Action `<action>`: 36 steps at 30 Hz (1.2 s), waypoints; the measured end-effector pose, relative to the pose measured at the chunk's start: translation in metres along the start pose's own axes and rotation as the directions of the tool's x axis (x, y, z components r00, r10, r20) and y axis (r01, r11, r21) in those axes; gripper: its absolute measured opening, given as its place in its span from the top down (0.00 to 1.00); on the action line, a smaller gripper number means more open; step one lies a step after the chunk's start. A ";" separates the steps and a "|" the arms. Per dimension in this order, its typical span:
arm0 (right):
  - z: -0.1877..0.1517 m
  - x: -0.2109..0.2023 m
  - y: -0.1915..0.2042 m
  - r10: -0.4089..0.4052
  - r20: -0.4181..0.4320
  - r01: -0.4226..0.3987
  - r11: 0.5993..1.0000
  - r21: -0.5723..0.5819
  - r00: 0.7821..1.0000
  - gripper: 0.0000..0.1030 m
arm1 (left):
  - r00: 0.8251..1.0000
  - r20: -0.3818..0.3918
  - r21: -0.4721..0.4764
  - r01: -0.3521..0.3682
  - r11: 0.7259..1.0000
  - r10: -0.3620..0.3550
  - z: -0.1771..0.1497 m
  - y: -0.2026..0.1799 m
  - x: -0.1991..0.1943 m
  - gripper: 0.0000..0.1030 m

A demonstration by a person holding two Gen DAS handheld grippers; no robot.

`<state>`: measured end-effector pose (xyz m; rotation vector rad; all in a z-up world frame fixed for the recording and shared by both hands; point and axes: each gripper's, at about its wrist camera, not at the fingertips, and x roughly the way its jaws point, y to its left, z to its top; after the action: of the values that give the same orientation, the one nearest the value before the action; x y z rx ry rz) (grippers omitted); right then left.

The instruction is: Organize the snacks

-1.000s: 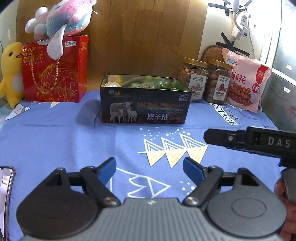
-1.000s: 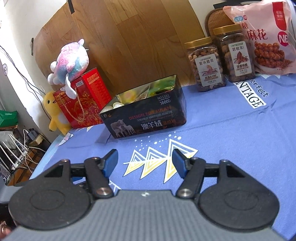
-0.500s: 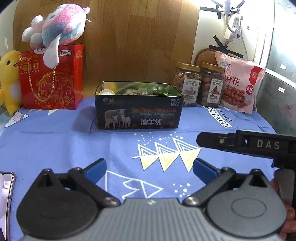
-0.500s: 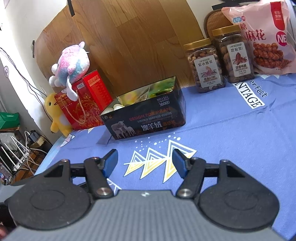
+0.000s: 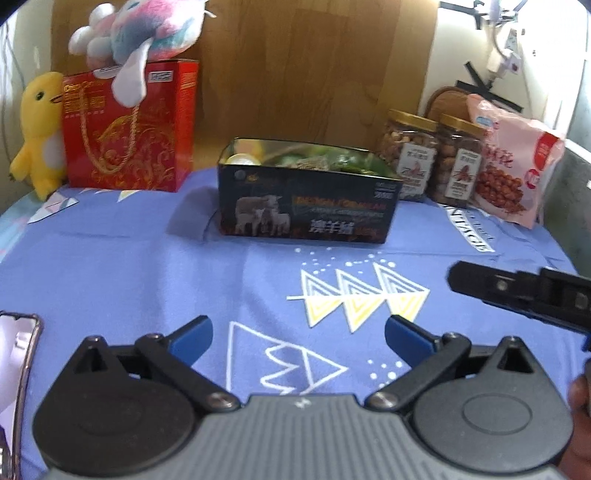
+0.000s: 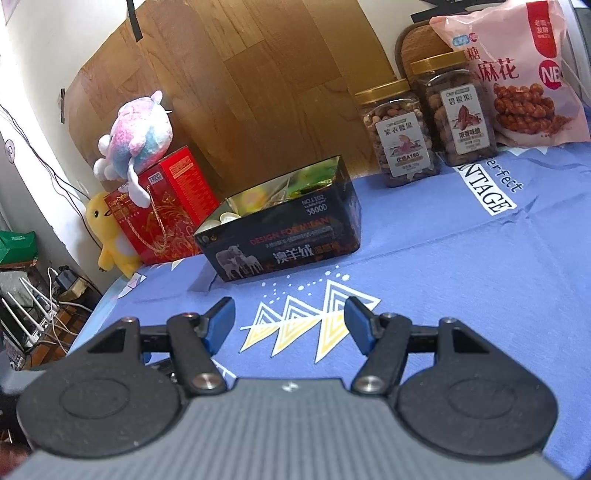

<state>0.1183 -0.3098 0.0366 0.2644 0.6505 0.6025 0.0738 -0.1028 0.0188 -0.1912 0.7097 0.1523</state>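
Left wrist view: the left hand-held gripper [image 5: 297, 339] stands spread as wide as it goes, nothing between its blue fingertips [image 5: 192, 338], over the blue desk [image 5: 147, 277] cloth.
Right wrist view: the right hand-held gripper [image 6: 290, 323] is also parted, a little less wide, and empty; in the left view its black body [image 5: 524, 295] reaches in from the right edge.
Landmark: the dark tin box [image 5: 308, 201] printed with sheep, open-topped, stands on the desk straight beyond both grippers, well apart from them.
Inside the tin: snack packets [image 5: 314, 160], green and yellow, lie in it; single items are too blurred to tell.
Right of the tin: two gold-lidded nut jars [image 6: 400, 134] side by side, touching or nearly so, then a pink bag of fried twists [image 6: 517, 74] leaning behind them.
Left of the tin: a red gift box [image 5: 129, 125] with a cord handle, a pink-and-blue plush toy [image 5: 144, 33] on top, a yellow plush duck [image 5: 38, 129] just beside it.
Behind the tin: a wooden panel [image 5: 295, 66].
Near left edge: a phone [image 5: 16, 365].
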 end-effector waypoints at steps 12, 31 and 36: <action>-0.005 -0.006 -0.003 0.022 -0.002 -0.022 0.999 0.024 1.000 0.33 | 0.999 -0.021 0.059 -0.046 0.997 0.047 0.000 -0.010 0.001 0.00; -0.008 -0.017 -0.034 0.034 0.017 -0.035 0.997 0.069 0.999 0.32 | 0.992 -0.053 0.079 -0.106 0.991 0.110 0.001 -0.033 0.010 0.00; -0.012 -0.015 -0.040 0.040 0.005 -0.040 0.996 0.075 0.999 0.32 | 0.991 -0.031 0.072 -0.128 0.989 0.131 0.005 -0.037 0.009 0.00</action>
<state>0.1187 -0.3501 0.0188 0.3492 0.6663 0.6163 0.0909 -0.1370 0.0209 -0.0809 0.7623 0.2483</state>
